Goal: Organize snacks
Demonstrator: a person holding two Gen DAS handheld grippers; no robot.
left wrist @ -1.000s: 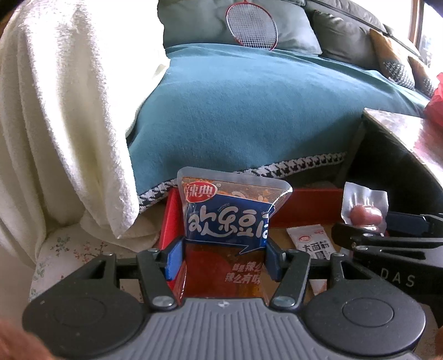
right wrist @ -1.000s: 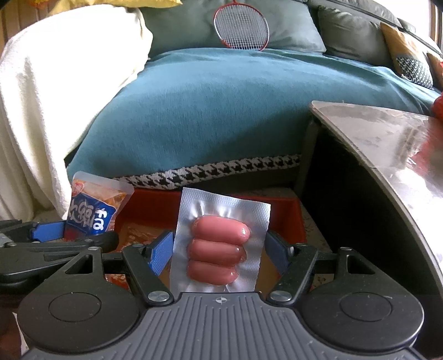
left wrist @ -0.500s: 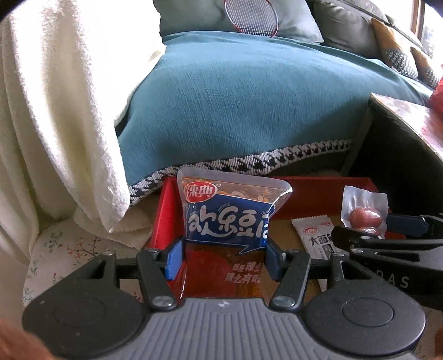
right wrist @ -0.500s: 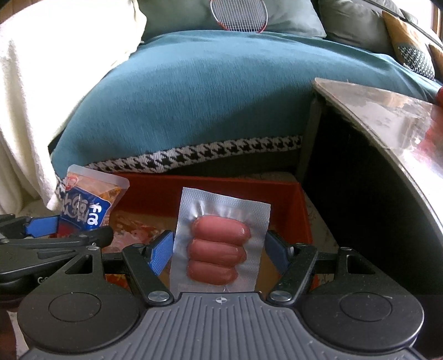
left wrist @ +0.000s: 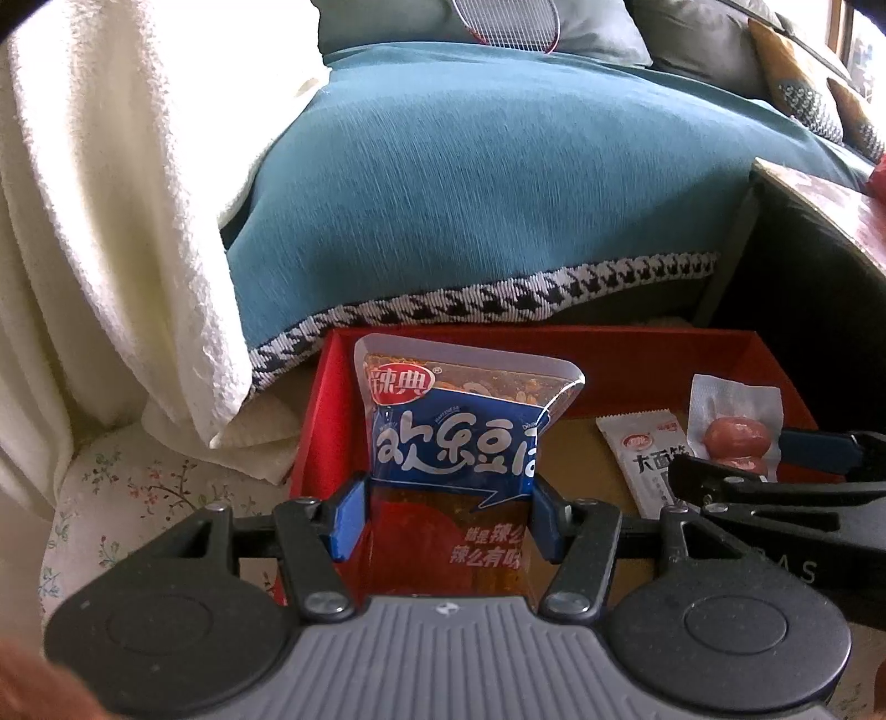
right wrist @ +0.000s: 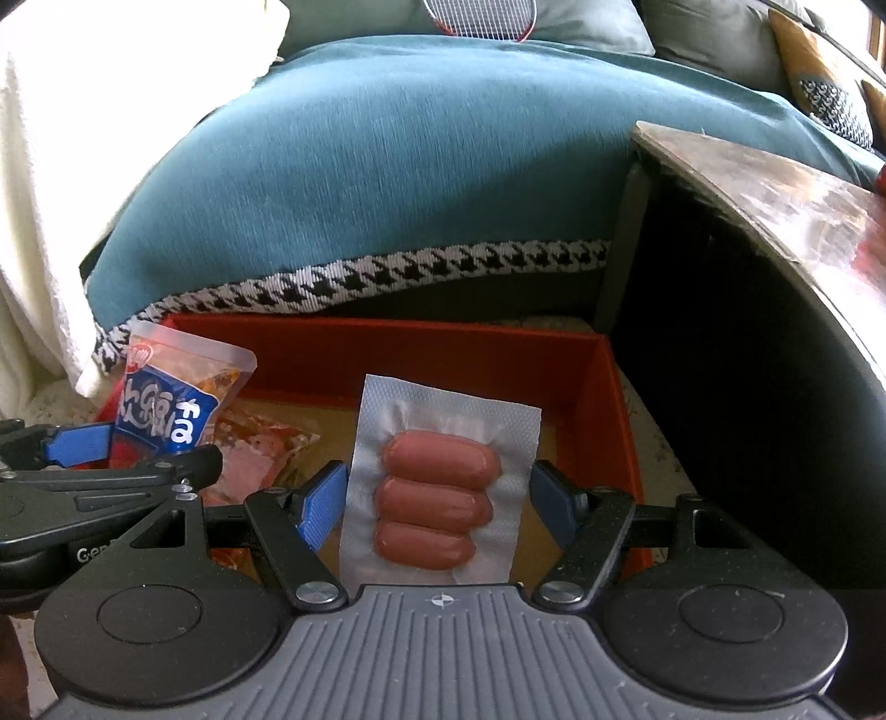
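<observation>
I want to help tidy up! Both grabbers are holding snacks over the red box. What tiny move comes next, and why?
Probably lower both a bit more, then let go: the left gripper grips the blue snack bag, the right gripper the sausage pack, both above the red box.

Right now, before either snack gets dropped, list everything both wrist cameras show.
red box: 1, red walls, floor in front of the sofa
bean snack pouch: 1, blue and orange, upright in left gripper
sausage pack: 1, clear, three pink sausages, in right gripper
white sachet: 1, white, lying in the box
orange packet: 1, orange, lying in the box
throw: 1, teal, on the sofa
blanket: 1, cream, left
racket: 1, red rim, on the sofa
table: 1, dark, right
left gripper: shut on pouch
right gripper: shut on pack
</observation>
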